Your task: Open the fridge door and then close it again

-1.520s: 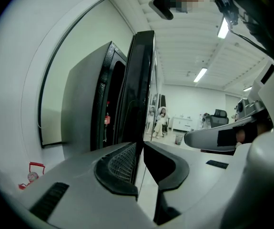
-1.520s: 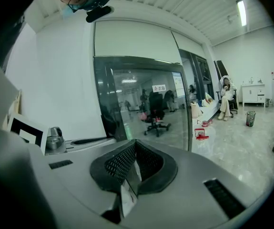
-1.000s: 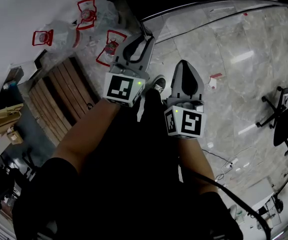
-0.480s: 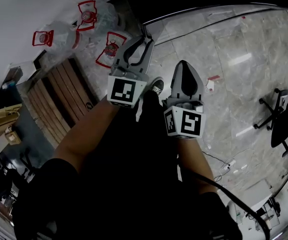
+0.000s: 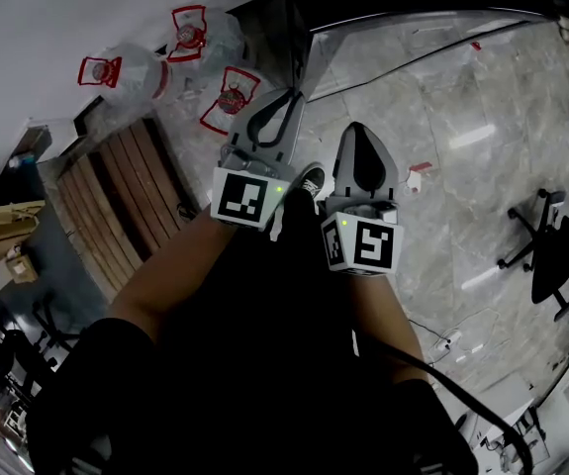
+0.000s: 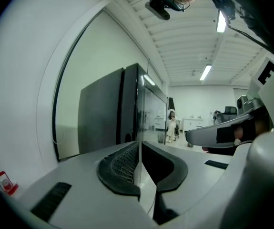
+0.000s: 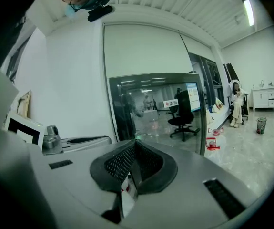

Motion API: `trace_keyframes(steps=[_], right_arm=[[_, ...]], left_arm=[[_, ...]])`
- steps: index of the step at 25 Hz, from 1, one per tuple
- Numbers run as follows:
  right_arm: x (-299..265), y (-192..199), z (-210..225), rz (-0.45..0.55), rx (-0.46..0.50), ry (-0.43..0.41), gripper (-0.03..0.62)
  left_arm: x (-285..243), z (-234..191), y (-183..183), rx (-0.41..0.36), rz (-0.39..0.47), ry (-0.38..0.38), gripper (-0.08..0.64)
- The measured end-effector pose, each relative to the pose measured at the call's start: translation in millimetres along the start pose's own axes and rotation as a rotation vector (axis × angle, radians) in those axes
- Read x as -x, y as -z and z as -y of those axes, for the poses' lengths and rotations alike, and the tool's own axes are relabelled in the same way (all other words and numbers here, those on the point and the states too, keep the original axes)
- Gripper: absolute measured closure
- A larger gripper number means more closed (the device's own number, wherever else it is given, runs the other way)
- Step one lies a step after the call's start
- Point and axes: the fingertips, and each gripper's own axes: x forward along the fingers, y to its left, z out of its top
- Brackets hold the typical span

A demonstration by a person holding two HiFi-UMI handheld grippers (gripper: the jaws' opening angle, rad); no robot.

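Both tongs hang low over my legs, side by side: left tongs [image 5: 290, 95] closed tip to tip with nothing between, right tongs [image 5: 356, 129] just to its right, pads together and empty too. Plastic bottles [image 5: 227, 92] with red labels lie on the floor just left of the left tongs, with a wooden pallet [image 5: 126, 191] further left. The fridge [image 6: 103, 113] stands ahead of both tongs, well apart from them, its glass door [image 7: 156, 109] looks closed; an office chair [image 5: 546, 250] sits far off to the right.

The fridge [image 6: 106, 113] is black, the floor [image 5: 482, 87] veined grey, the bottle labels [image 5: 229, 98] red.
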Motion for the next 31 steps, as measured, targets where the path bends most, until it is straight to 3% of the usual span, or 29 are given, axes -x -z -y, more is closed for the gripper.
trace_keyframes(steps=[14,20,31], right_arm=[[34.8,-76.2,-61.6,0.059,0.101,-0.131,0.577],[49.4,-99.1,-69.9,0.067,0.088,-0.147,0.577],[74.7,-134.1,-79.6,0.102,0.152,-0.172,0.577]], left_arm=[[65.1,9.7,-100.5,-0.033,0.068,-0.057,0.552],[79.2,21.9,-118.0,-0.031,0.083,-0.044,0.552],[87.6,34.0,-145.3,-0.036,0.079,-0.014,0.552]])
